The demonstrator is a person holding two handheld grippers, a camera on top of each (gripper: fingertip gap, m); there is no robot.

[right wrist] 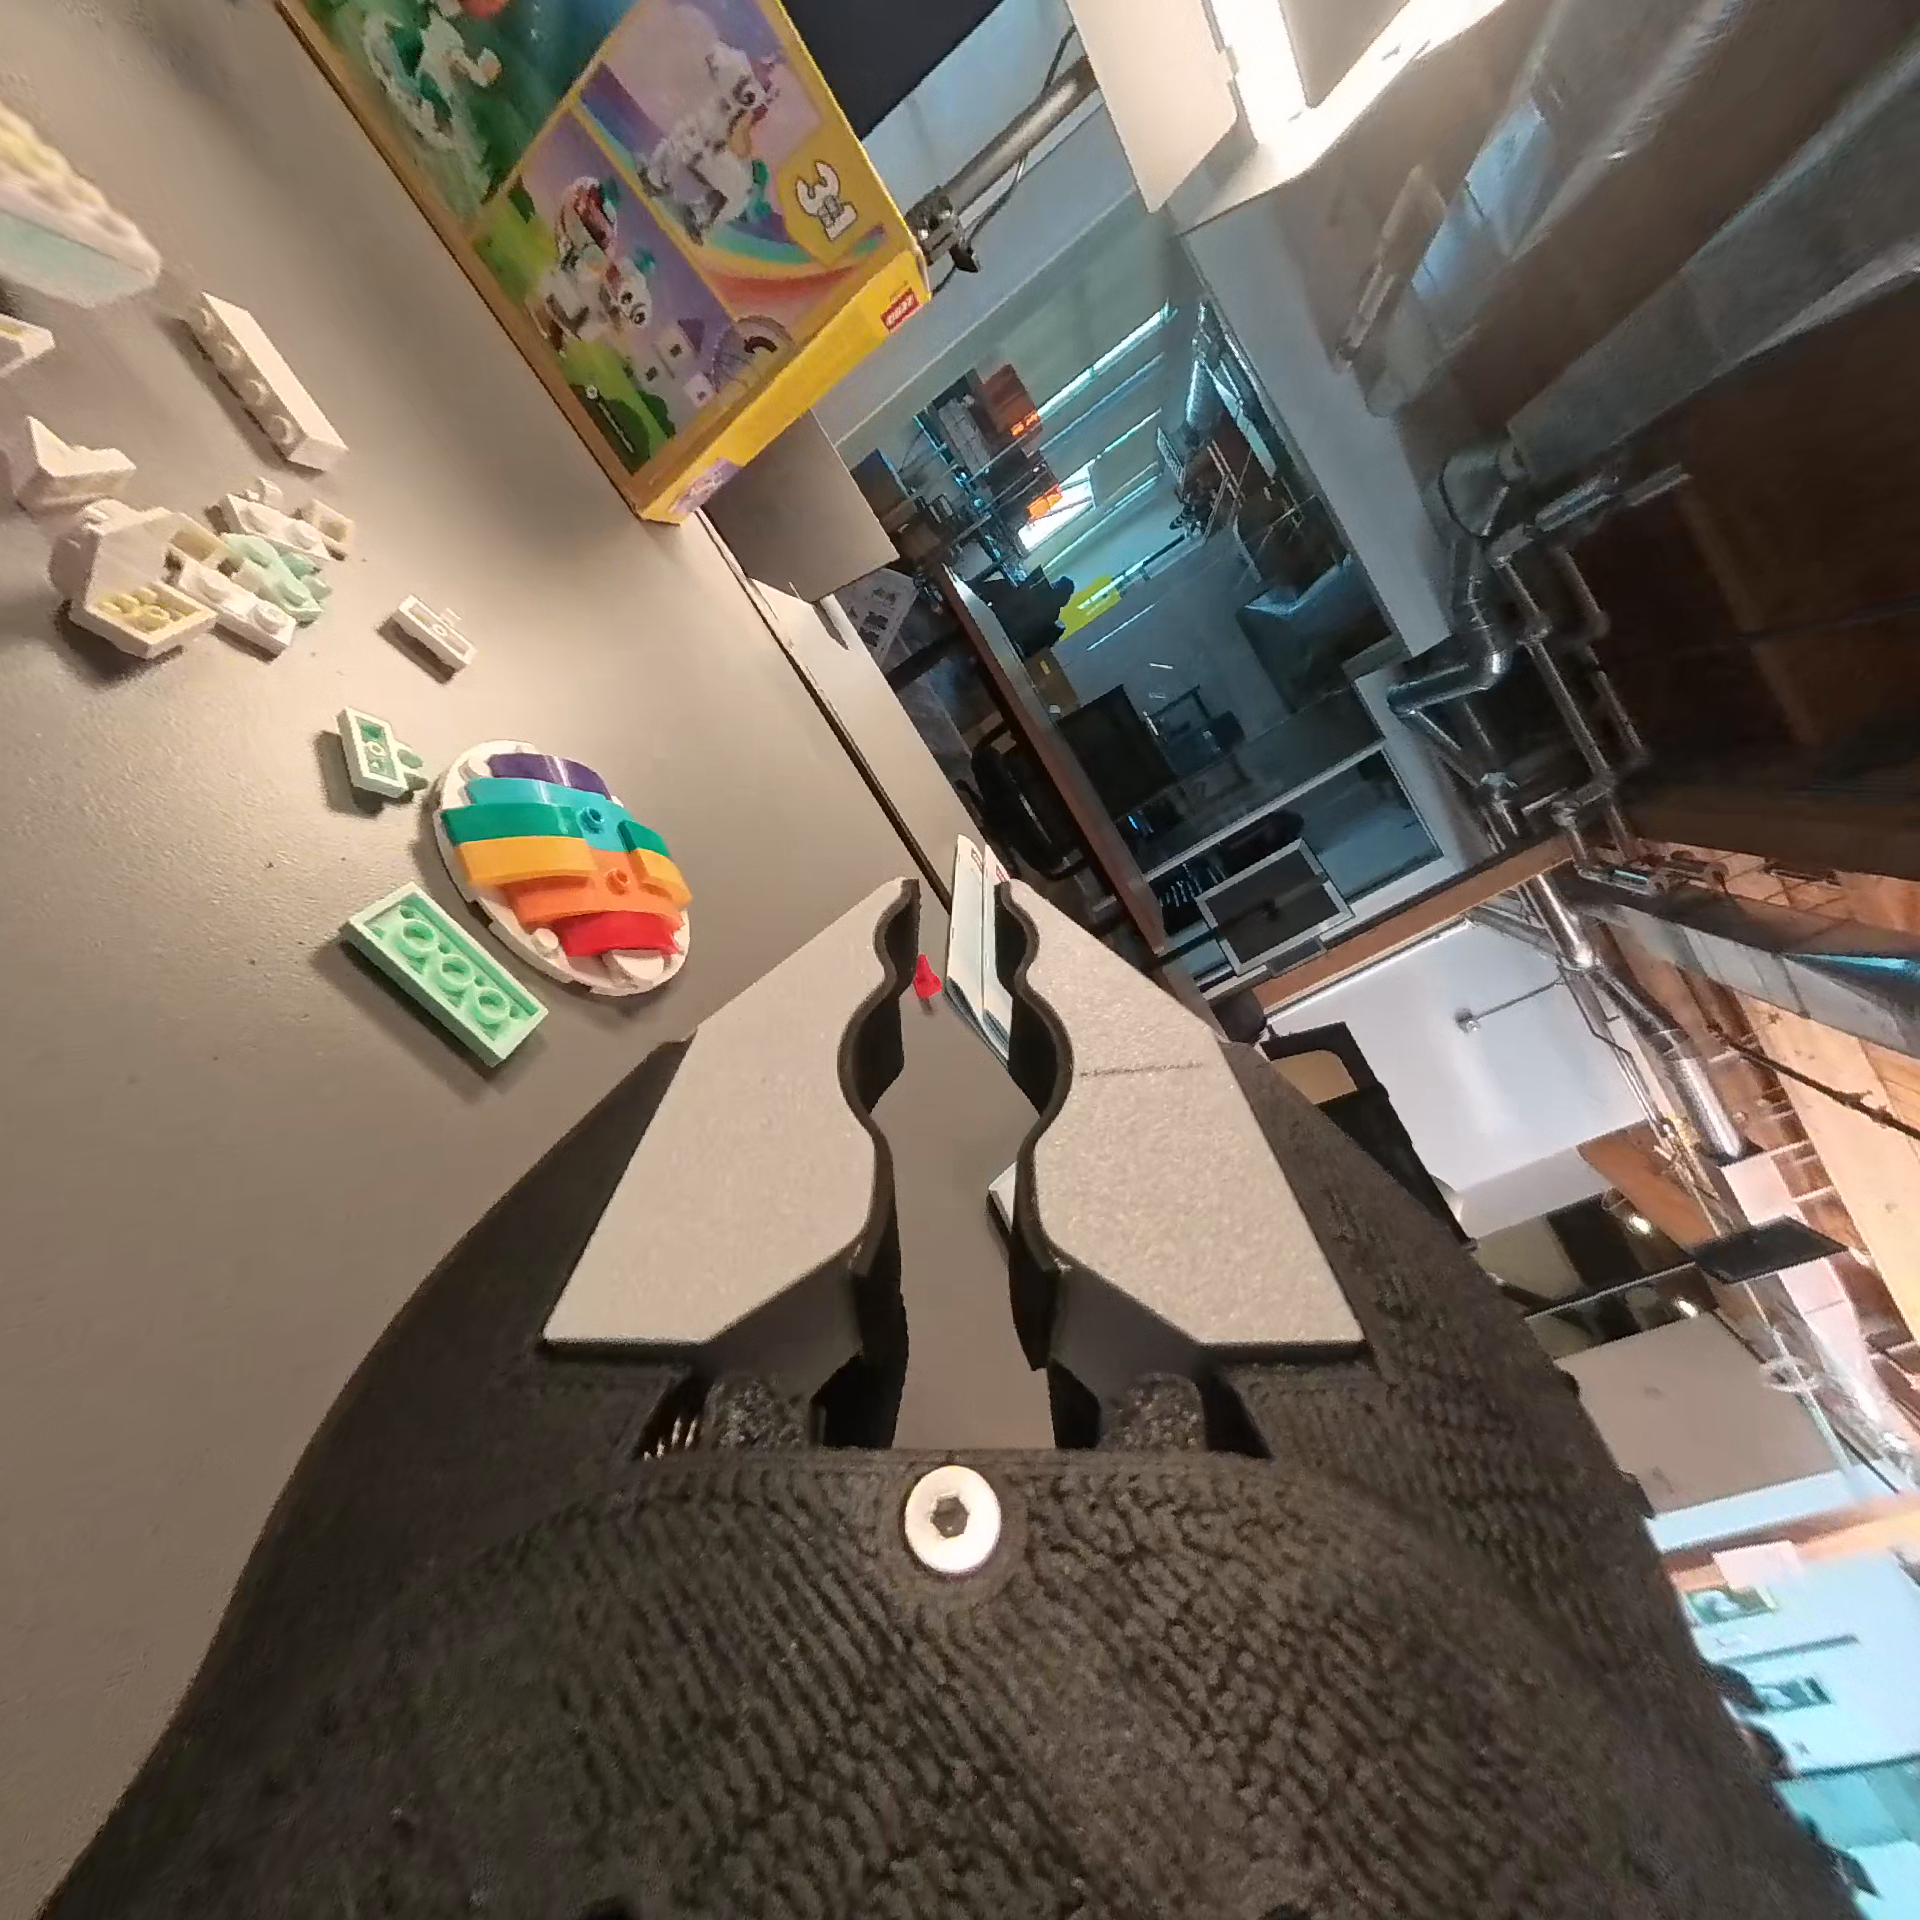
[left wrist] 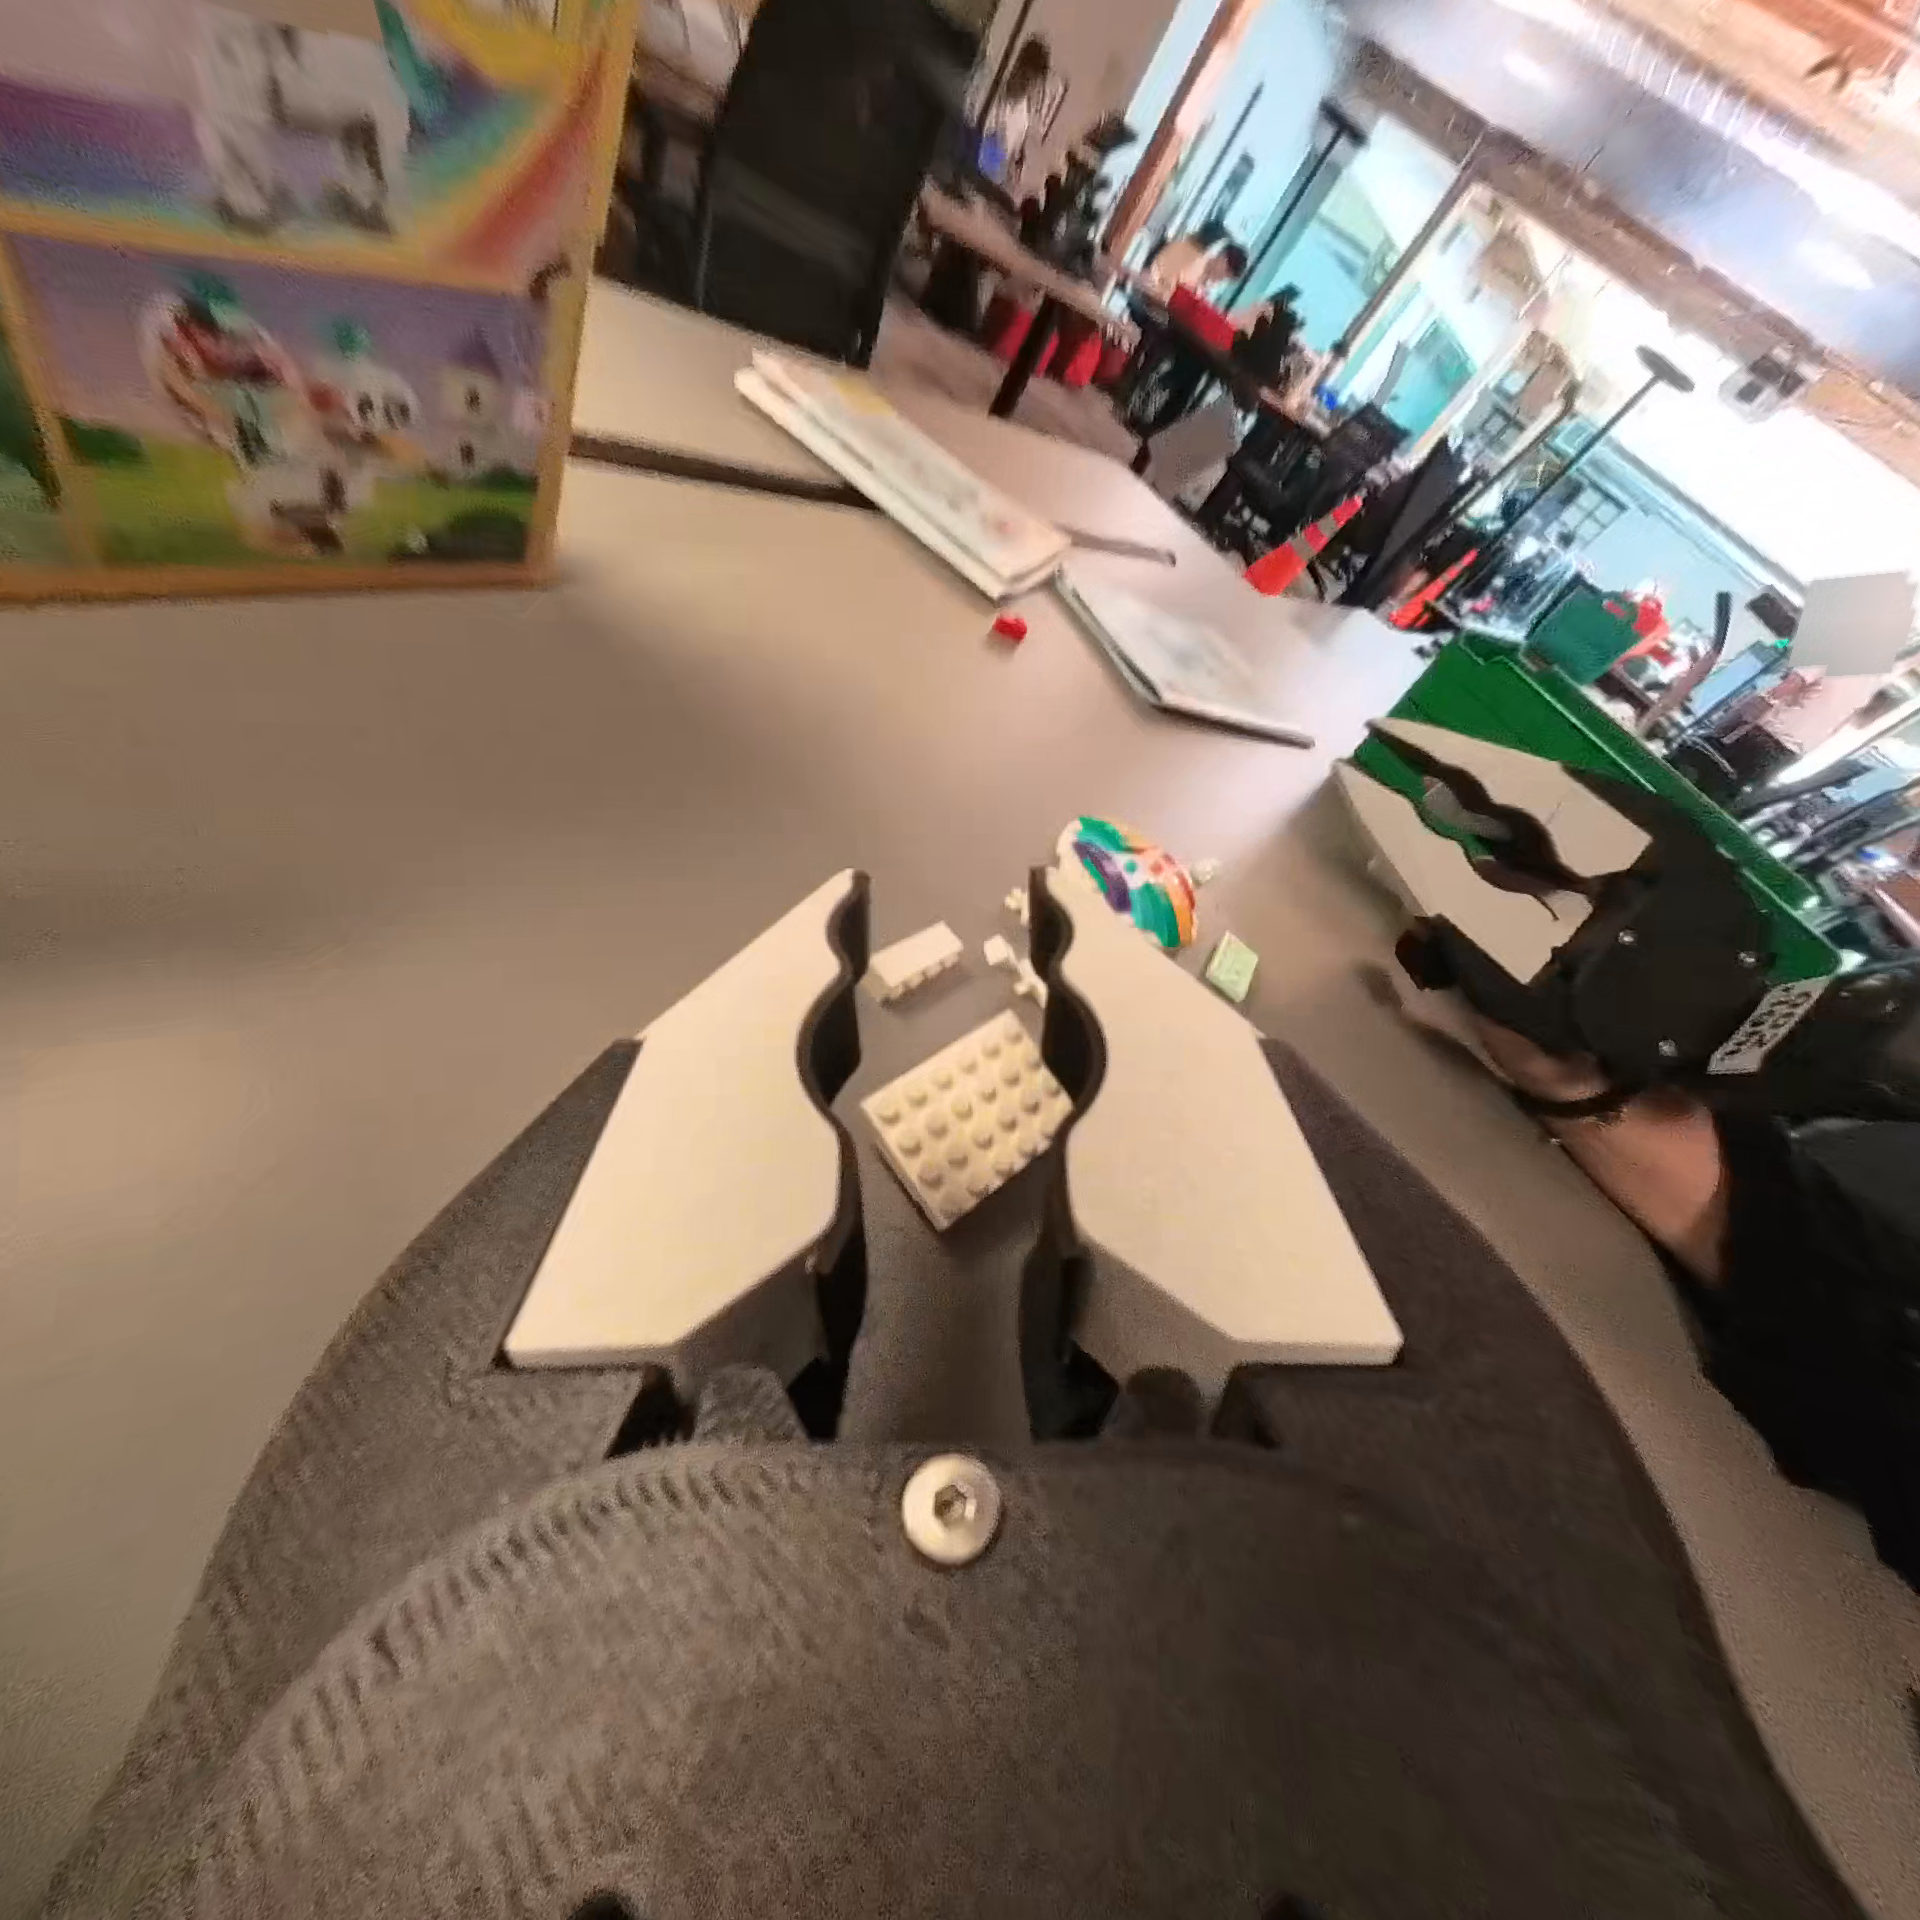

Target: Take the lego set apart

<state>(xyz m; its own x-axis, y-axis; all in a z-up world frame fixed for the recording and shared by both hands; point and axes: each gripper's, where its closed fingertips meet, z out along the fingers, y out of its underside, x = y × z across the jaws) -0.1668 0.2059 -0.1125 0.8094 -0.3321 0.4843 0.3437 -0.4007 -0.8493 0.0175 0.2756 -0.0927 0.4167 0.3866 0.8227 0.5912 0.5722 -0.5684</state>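
Note:
Loose lego pieces lie on the grey table (left wrist: 416,883). My left gripper (left wrist: 948,894) is open, low over them. A white studded plate (left wrist: 971,1117) lies between its fingers; I cannot tell whether they touch it. A white brick (left wrist: 914,961) lies just beyond. The rainbow disc (left wrist: 1127,878) (right wrist: 561,862) sits past the right finger, still built up. A mint plate (right wrist: 447,971) lies beside it. My right gripper (right wrist: 958,894) is open and empty, to the right of the disc; it also shows in the left wrist view (left wrist: 1486,831).
The lego box (left wrist: 281,312) (right wrist: 623,239) stands at the back left. Instruction booklets (left wrist: 904,478) and a small red piece (left wrist: 1006,625) lie farther back. A green bin (left wrist: 1621,790) stands at the table's right edge. A long white brick (right wrist: 265,379) and small white pieces (right wrist: 187,582) lie scattered. My right tips are about 20 centimetres from the white brick (left wrist: 914,961), my left tips only 6 centimetres. It turns up in the right wrist view (right wrist: 257,366) as well.

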